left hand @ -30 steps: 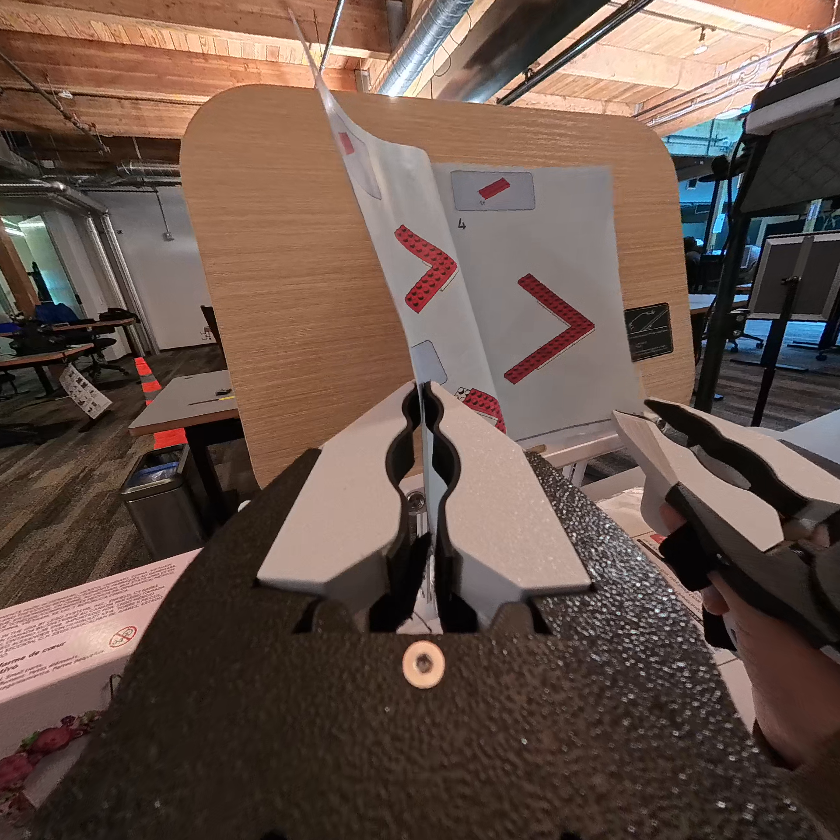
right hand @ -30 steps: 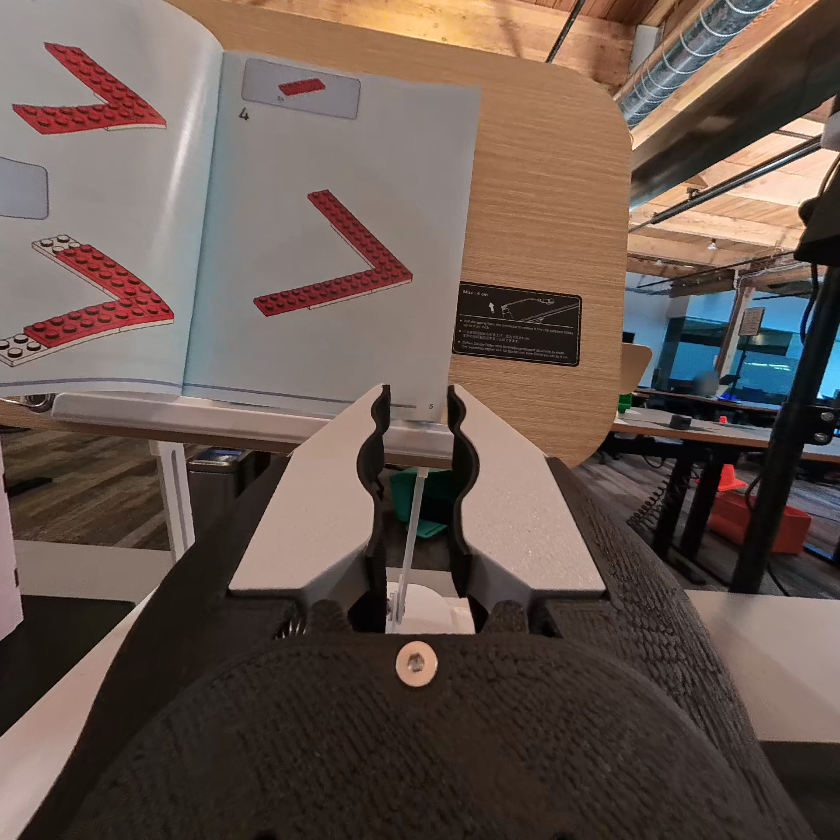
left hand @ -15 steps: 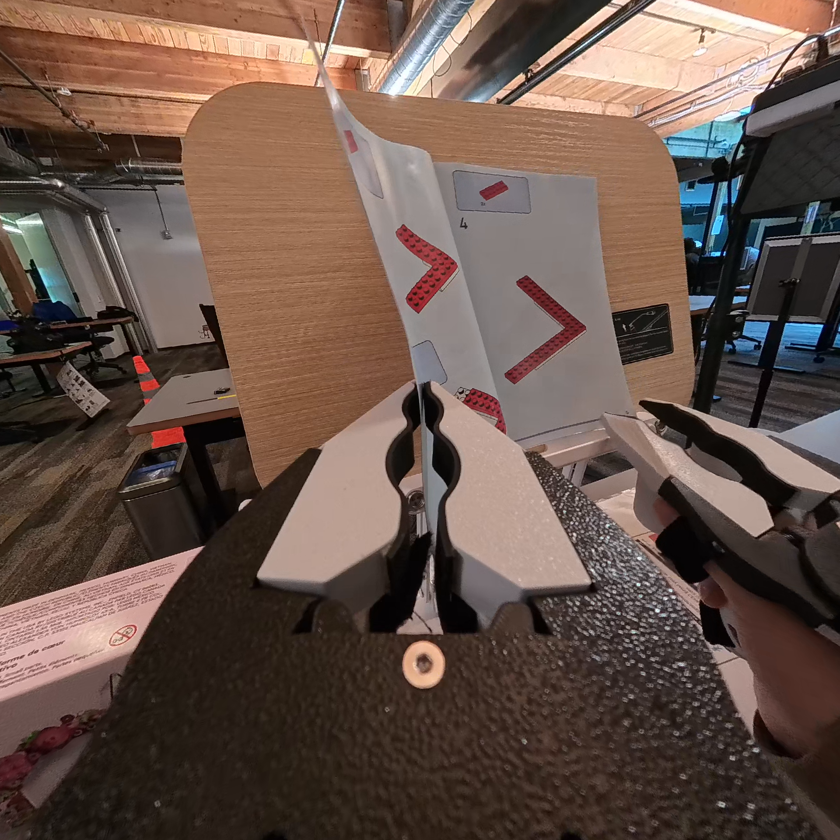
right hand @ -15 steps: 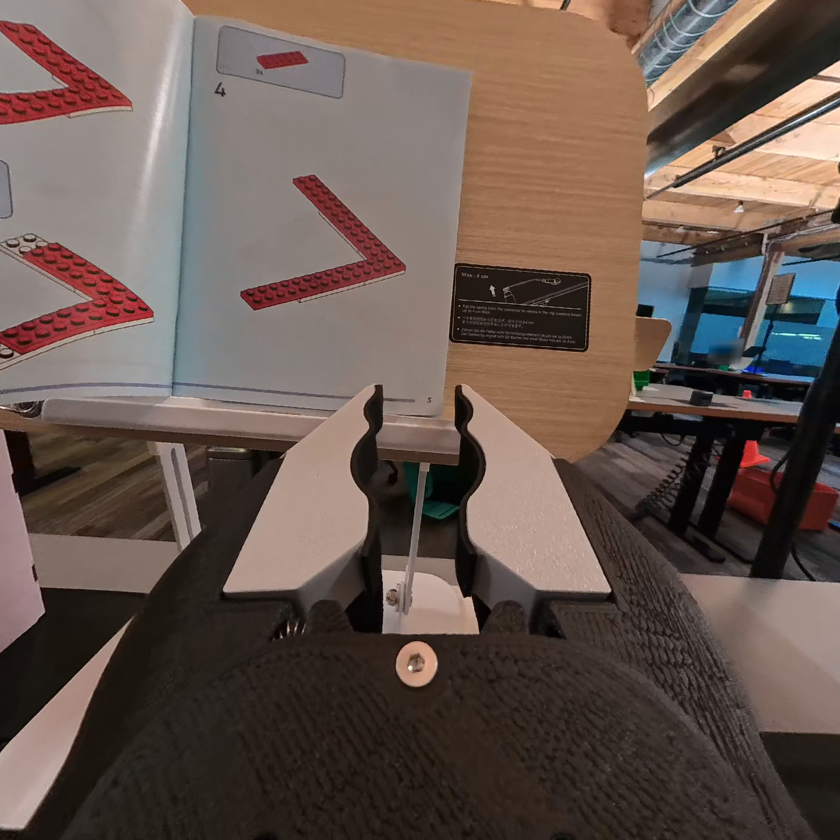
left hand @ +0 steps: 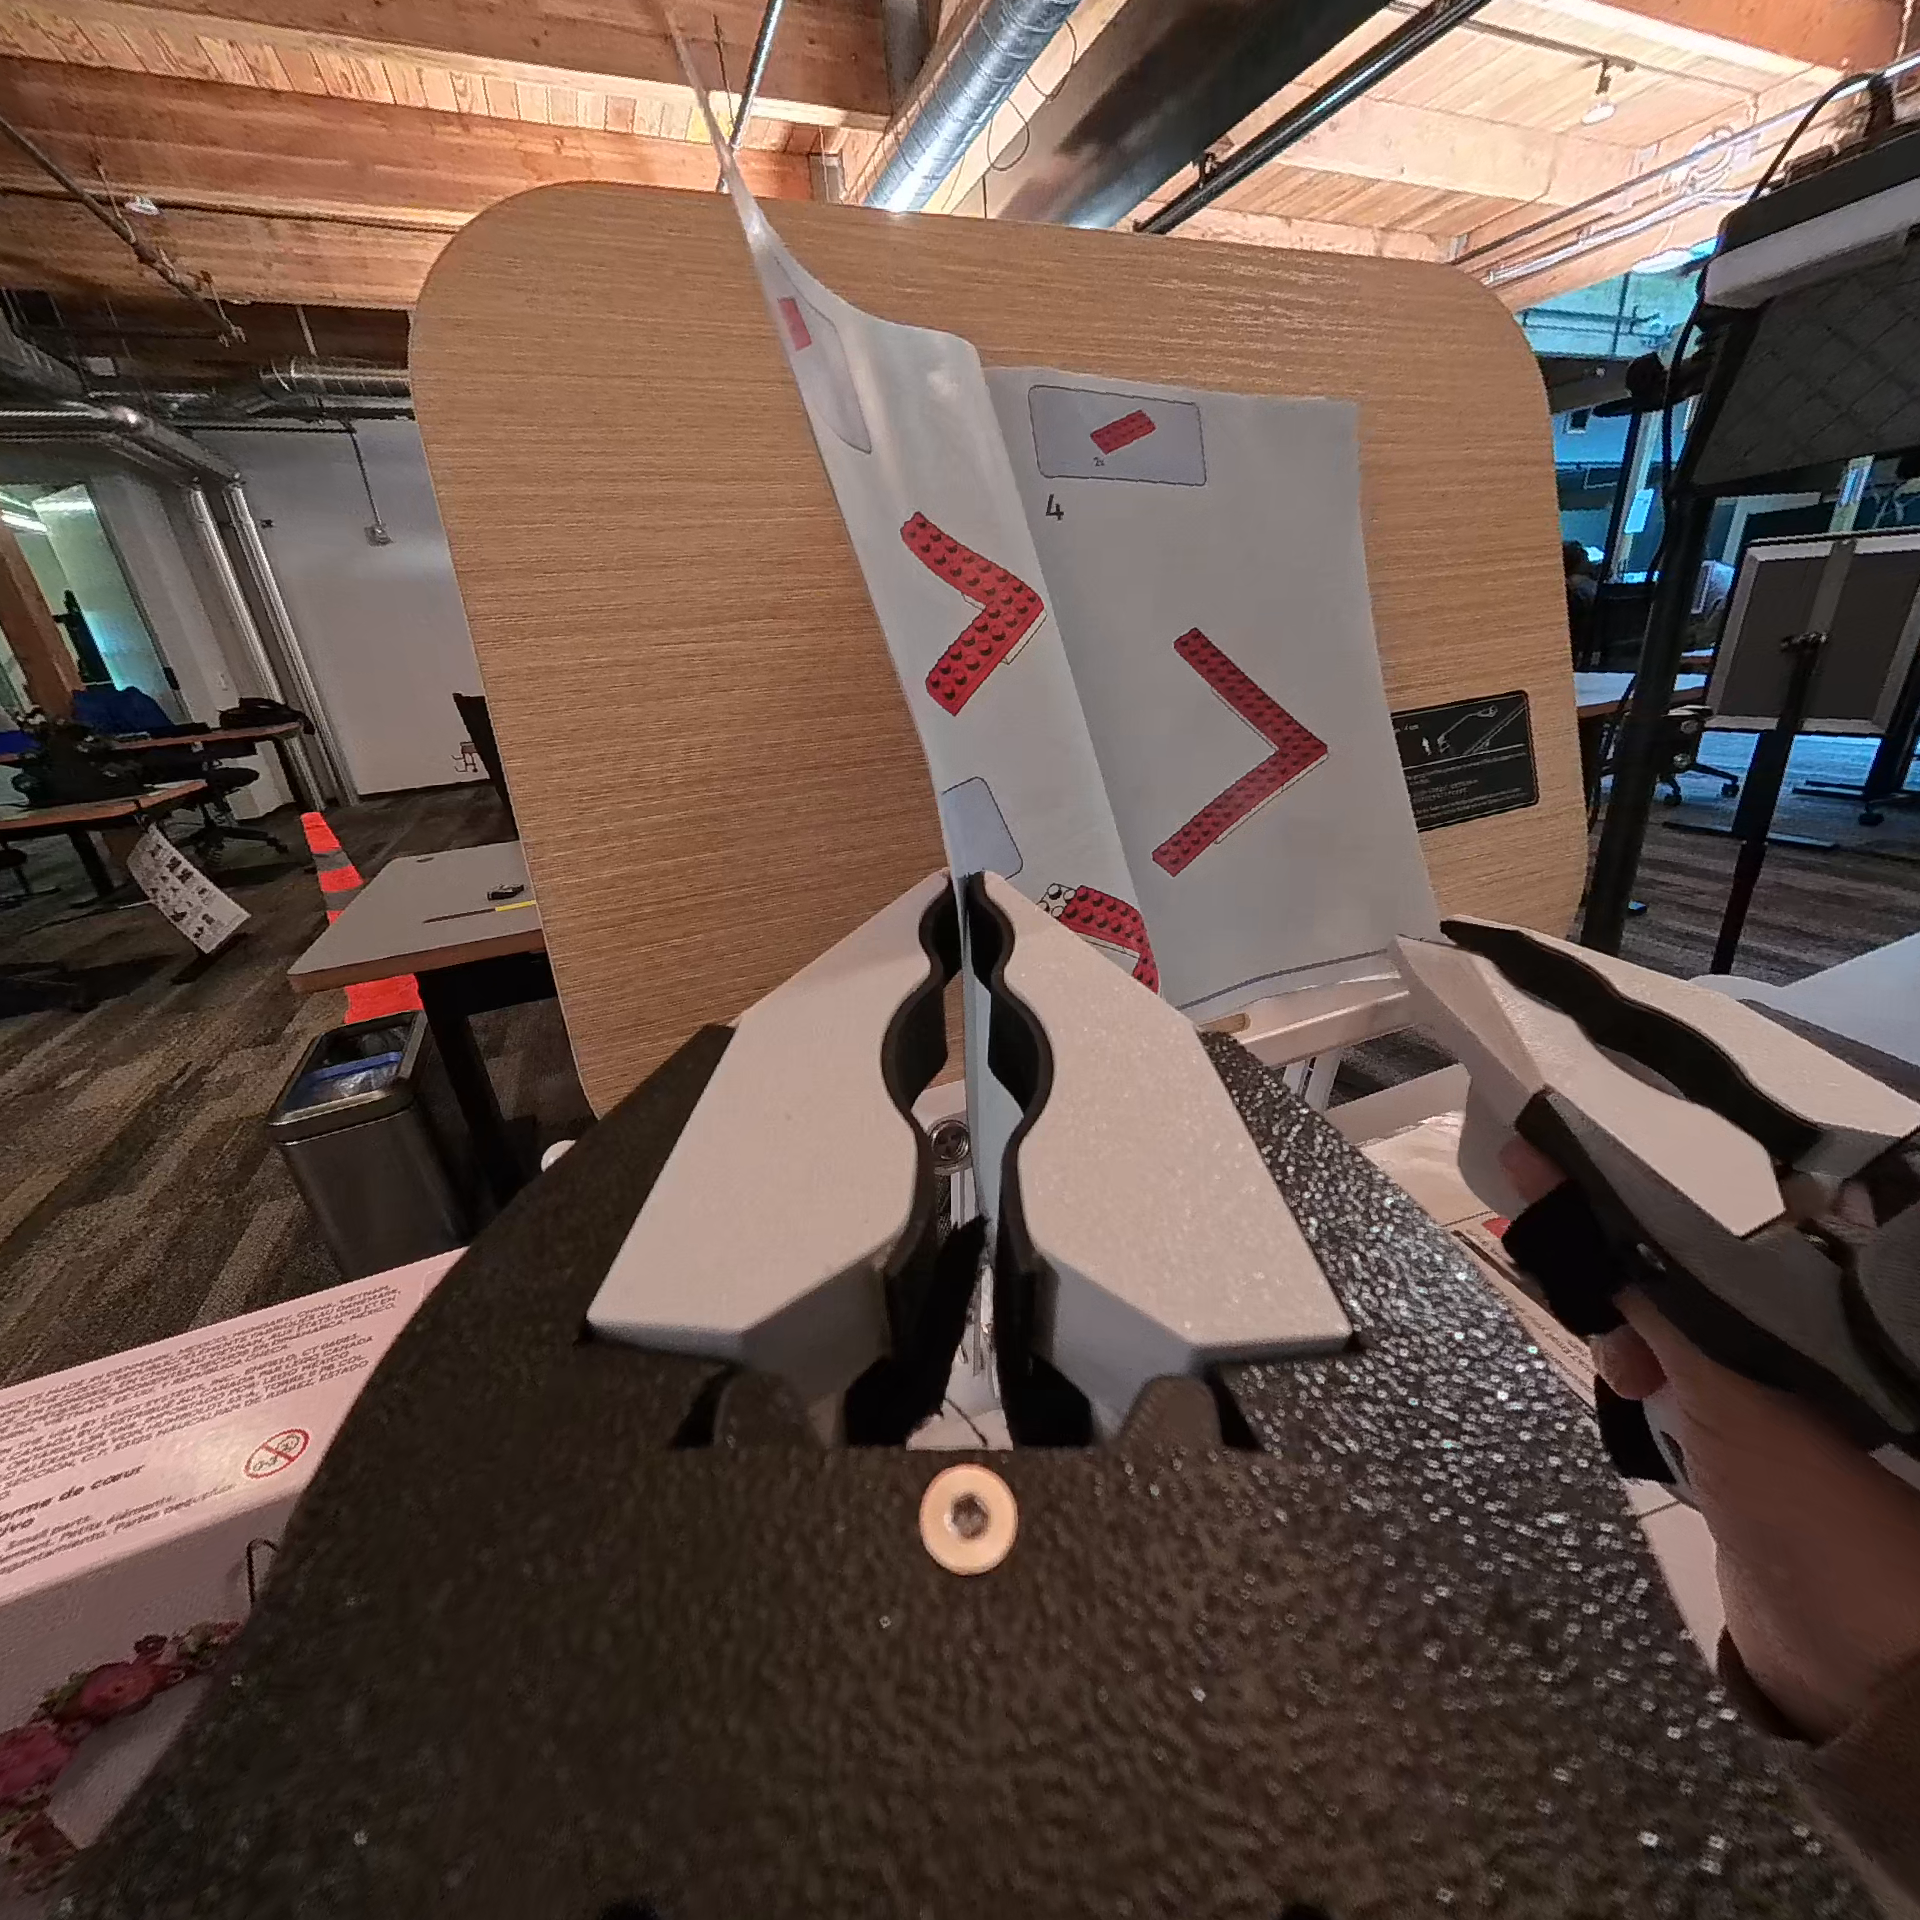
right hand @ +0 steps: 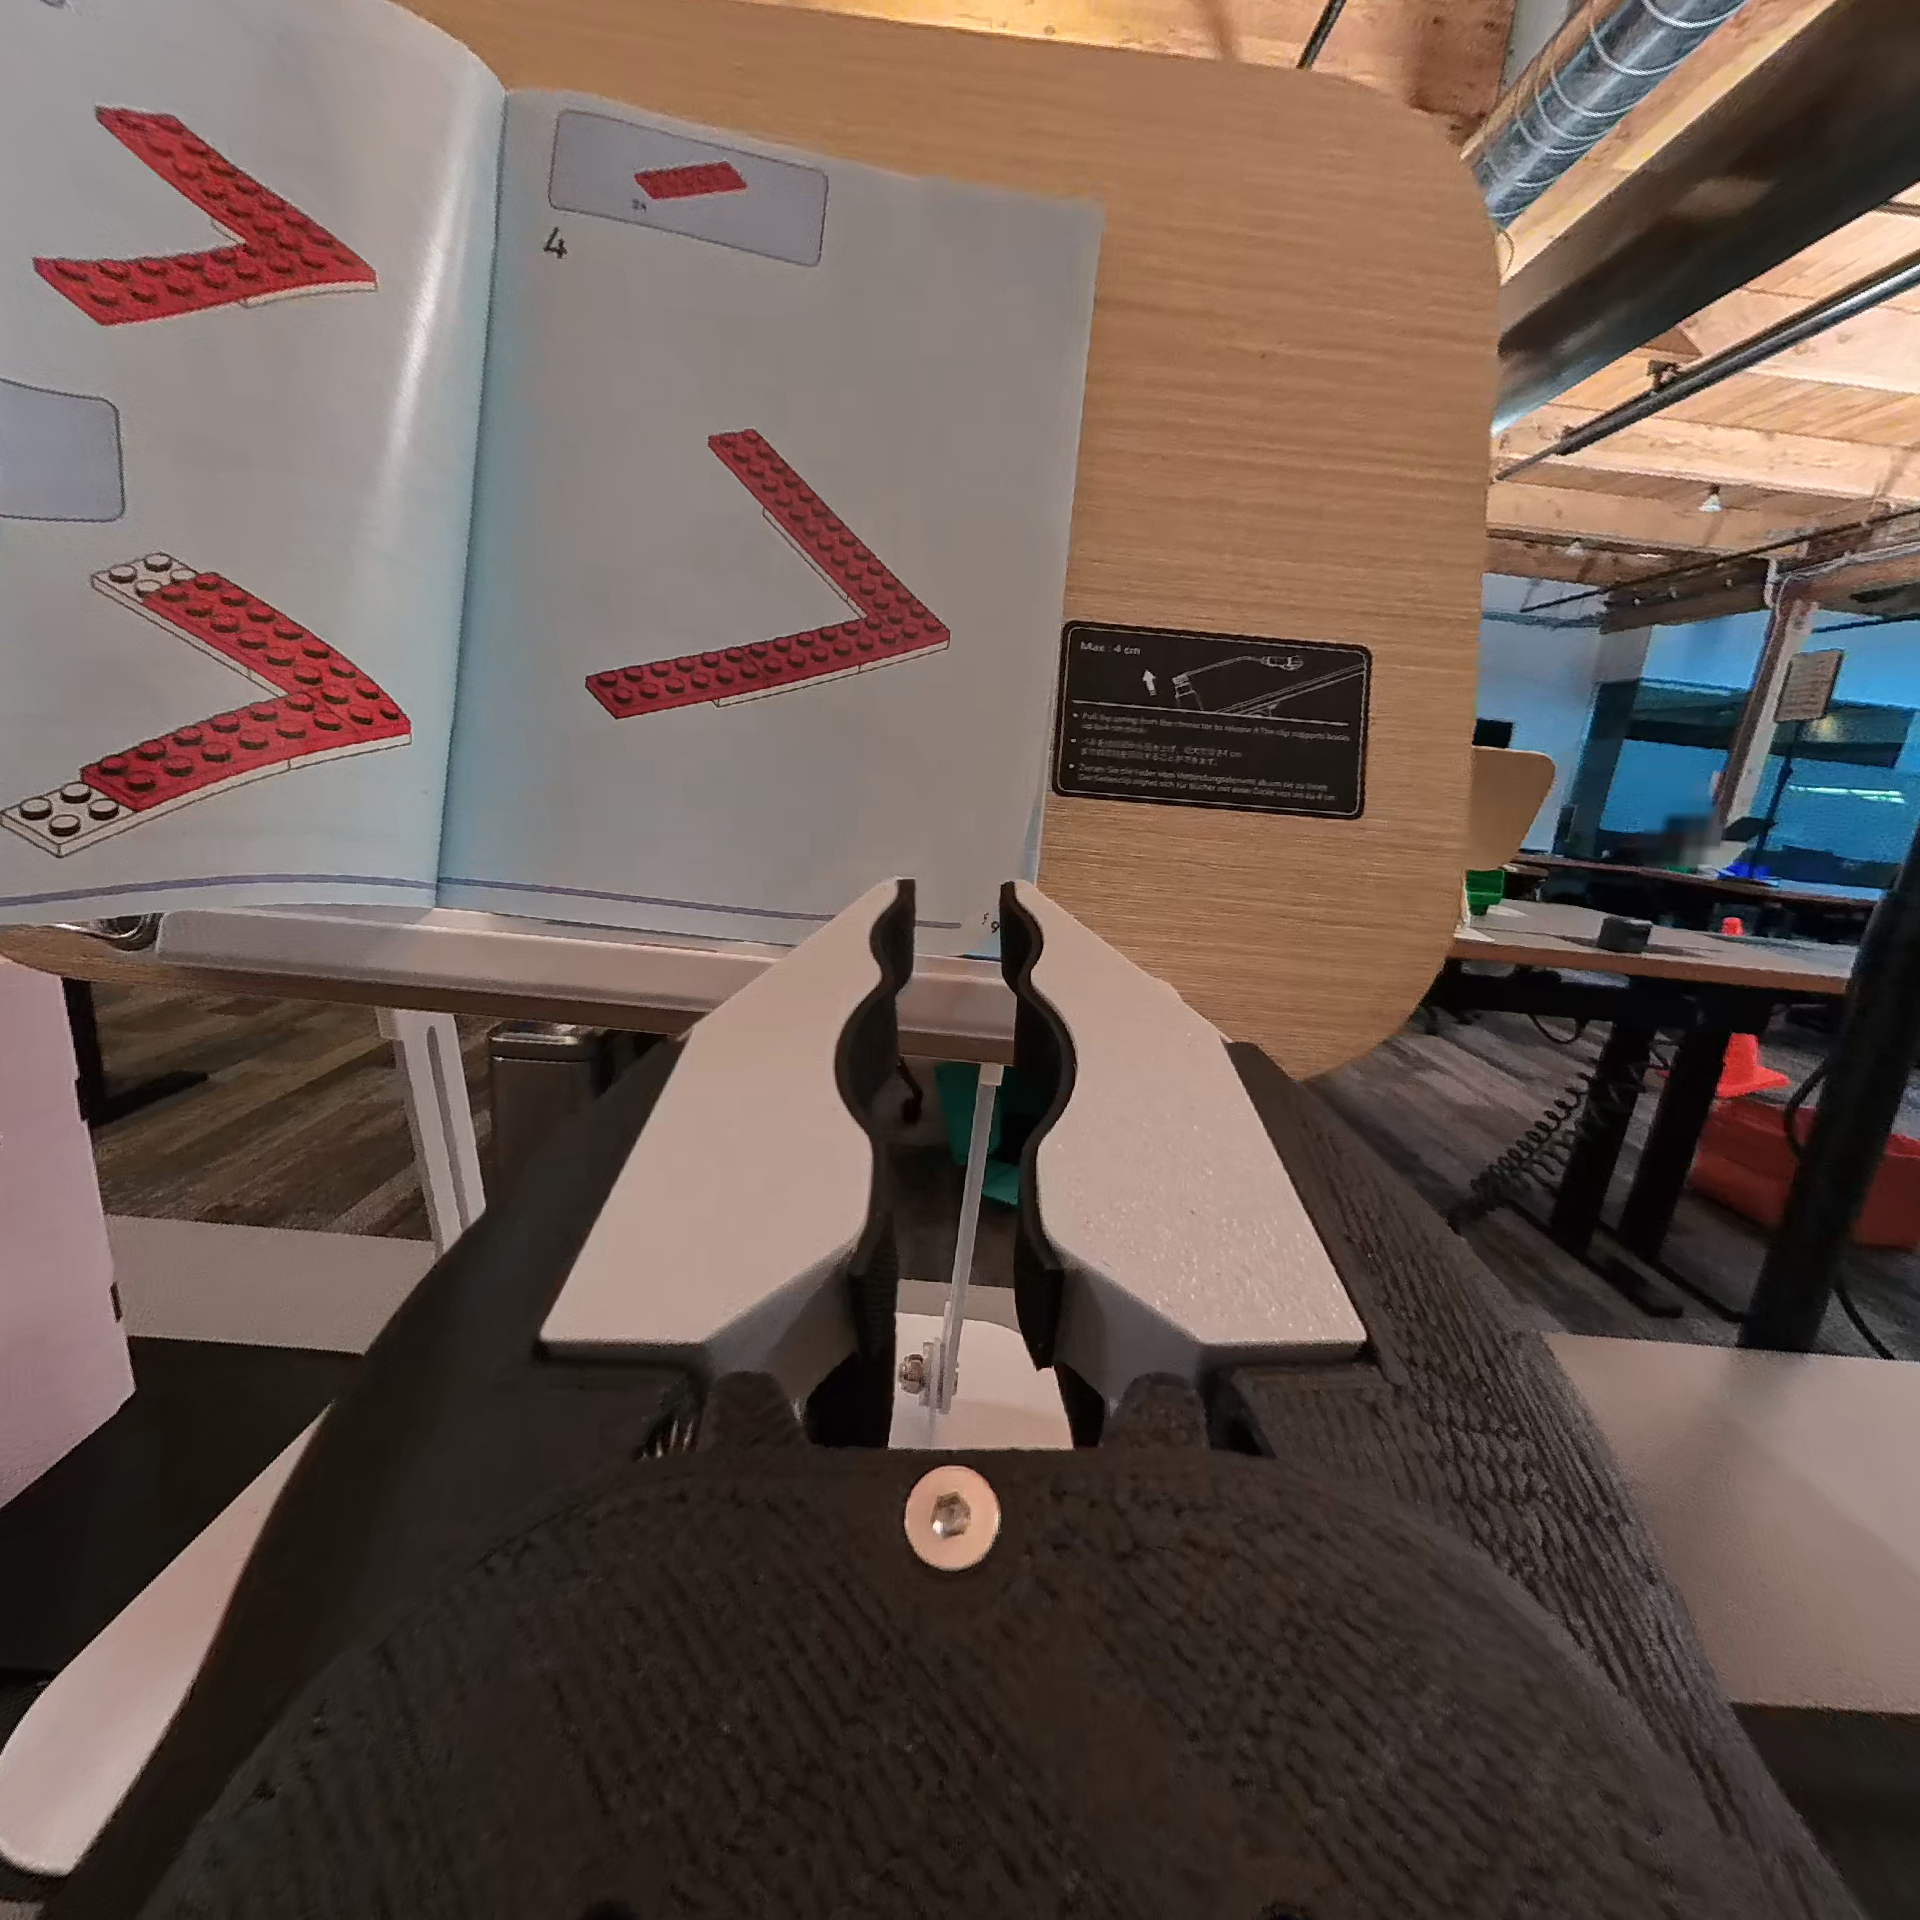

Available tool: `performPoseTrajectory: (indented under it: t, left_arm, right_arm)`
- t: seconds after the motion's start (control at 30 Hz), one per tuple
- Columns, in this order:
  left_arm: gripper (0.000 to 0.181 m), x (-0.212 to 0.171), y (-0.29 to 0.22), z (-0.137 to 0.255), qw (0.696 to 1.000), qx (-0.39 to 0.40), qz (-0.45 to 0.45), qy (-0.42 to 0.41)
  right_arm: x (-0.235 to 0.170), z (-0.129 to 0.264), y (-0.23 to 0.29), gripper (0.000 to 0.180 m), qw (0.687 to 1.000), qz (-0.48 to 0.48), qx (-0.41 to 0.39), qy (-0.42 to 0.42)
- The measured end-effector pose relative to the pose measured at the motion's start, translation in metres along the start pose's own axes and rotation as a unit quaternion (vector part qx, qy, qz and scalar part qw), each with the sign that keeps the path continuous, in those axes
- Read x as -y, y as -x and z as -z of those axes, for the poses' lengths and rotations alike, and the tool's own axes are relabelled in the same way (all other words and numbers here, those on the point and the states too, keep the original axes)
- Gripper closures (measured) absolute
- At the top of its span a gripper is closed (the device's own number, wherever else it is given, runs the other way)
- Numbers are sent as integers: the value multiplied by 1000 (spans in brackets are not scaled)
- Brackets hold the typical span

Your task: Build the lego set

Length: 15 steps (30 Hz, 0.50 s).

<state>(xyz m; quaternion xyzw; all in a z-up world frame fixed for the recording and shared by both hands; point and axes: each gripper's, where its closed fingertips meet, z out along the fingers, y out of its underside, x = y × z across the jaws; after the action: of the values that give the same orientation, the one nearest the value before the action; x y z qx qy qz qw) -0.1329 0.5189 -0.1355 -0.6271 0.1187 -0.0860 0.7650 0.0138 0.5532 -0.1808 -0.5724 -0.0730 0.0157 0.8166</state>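
A light-blue instruction booklet (left hand: pixel 1226 665) stands open on a wooden book stand (left hand: pixel 665 623), showing drawings of red brick plates. My left gripper (left hand: pixel 966 888) is shut on the bottom edge of the booklet's left page (left hand: pixel 914 499) and holds it lifted and curled off the stand. My right gripper (right hand: pixel 956 904) is open and empty, its tips just in front of the right page's (right hand: pixel 769 540) lower right corner and the stand's white ledge (right hand: pixel 520 951). It also shows in the left wrist view (left hand: pixel 1455 951), held in a hand. No loose bricks are in view.
A pale set box (left hand: pixel 156 1455) lies at the lower left of the left wrist view. A black label (right hand: pixel 1210 732) sits on the stand's right side. A white table surface (right hand: pixel 1756 1496) lies to the right. Office desks, a bin (left hand: pixel 364 1122) and orange cones stand behind. The tips of one gripper are about 15 centimetres away from the tips of the other.
My right gripper has moved left and a little closer to the page's lower right corner and its jaws have widened slightly. My left gripper keeps its hold on the lifted page.
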Motion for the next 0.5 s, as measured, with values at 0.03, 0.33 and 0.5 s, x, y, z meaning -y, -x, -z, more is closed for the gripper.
performPoseTrajectory:
  t: [0.03,0.33,0.5]
  left_arm:
    - [181,0,0,0,1000,0,0,0]
    - [181,-1,1,0,1000,-1,3,0]
    - [181,-1,0,0,1000,-2,4,1]
  right_arm:
    - [0,0,-1,166,1000,-3,-2,1]
    - [-5,0,-10,180,999,-52,1,13]
    - [2,3,1,180,999,-36,17,-5]
